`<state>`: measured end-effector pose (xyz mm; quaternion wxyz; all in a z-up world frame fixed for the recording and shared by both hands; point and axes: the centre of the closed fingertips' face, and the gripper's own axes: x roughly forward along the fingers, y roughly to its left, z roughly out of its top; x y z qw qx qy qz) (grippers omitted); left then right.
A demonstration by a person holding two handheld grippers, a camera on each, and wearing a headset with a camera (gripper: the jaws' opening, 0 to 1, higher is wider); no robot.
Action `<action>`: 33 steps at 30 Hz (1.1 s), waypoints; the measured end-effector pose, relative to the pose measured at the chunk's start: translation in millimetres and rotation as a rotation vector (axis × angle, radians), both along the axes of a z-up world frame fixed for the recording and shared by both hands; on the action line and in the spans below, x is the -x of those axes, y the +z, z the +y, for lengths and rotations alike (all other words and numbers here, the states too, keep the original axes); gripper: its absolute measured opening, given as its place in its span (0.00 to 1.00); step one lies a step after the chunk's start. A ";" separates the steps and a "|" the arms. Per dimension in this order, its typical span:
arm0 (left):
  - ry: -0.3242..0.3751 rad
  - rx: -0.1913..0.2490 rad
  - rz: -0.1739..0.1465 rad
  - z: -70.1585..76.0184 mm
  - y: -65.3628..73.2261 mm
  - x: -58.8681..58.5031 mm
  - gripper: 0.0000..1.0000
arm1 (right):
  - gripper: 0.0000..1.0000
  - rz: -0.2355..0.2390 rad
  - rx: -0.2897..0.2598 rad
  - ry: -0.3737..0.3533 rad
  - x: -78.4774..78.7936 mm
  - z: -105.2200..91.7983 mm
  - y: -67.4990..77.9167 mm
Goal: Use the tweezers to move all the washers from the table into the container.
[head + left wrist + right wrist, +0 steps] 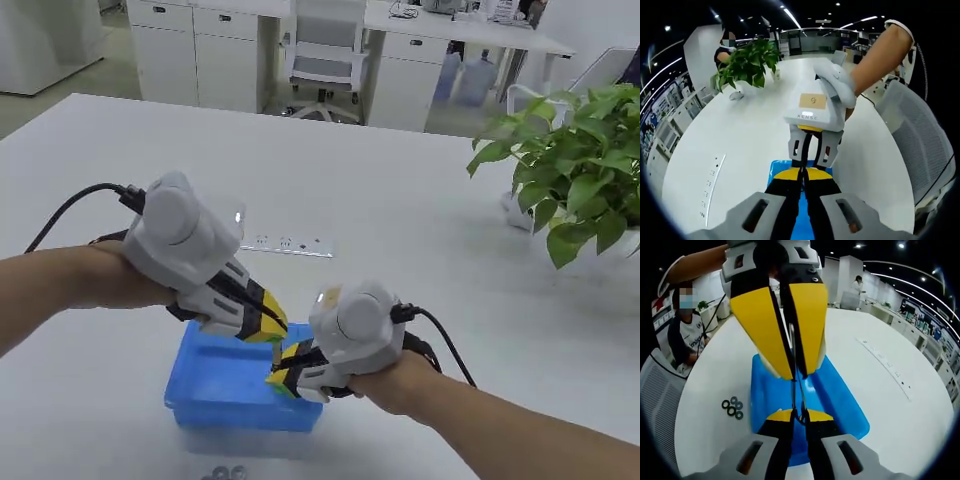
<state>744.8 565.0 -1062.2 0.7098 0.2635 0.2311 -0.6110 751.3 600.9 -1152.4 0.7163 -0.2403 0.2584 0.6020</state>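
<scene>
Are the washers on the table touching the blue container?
Apart. The right gripper view shows the washers clustered on the white table, with a strip of bare tabletop between them and the wall of the blue container.

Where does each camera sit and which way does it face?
Head view: on the head, looking down at left gripper, right gripper, blue container; forearms show.
Left gripper view: on the left gripper, facing the right gripper and plant; own jaws show.
Right gripper view: on the right gripper, facing the left; tweezers, washers, own jaws.
All share the container.
</scene>
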 end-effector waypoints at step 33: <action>-0.009 0.019 -0.038 -4.8 28.3 9.5 0.06 | 0.11 -0.050 -0.017 0.013 7.1 -2.1 28.9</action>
